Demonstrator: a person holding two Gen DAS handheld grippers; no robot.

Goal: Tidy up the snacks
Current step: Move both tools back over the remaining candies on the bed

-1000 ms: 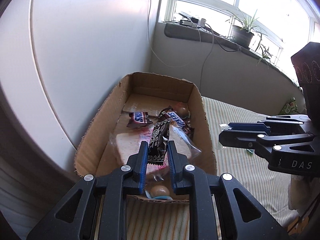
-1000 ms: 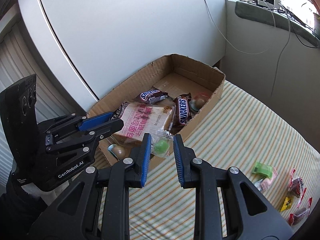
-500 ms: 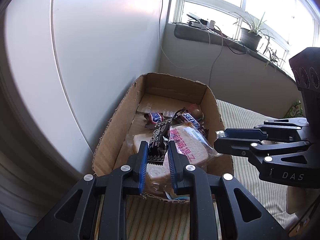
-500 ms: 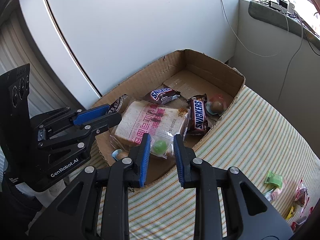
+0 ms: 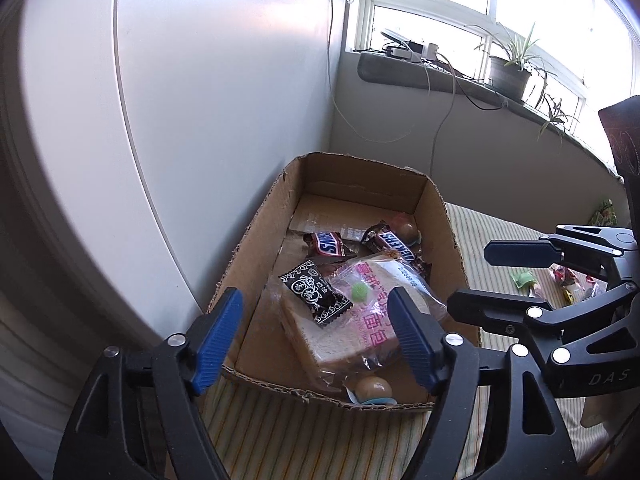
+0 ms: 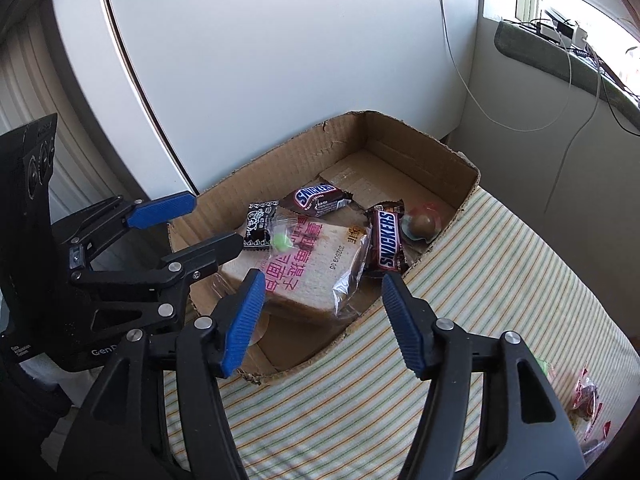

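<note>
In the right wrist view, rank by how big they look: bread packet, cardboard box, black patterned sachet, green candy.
1. cardboard box
2. bread packet
3. black patterned sachet, partly hidden under the candy wrapper
4. green candy

The gaps are plain here; nearness does not change the order.

You could read "SNICKERS" on two bars in the cardboard box: one Snickers bar lay toward the box's far left side, the other Snickers bar stood along its right wall. The bagged bread slice in the middle carried large pink Chinese characters and a printed "202509 06", the last digits unclear. The black-and-white candy packet on the bread bore small characters you could not make out. The right gripper body showed "DAS"; the left gripper showed "GenR", cut off, and tiny unreadable white lines.
</note>
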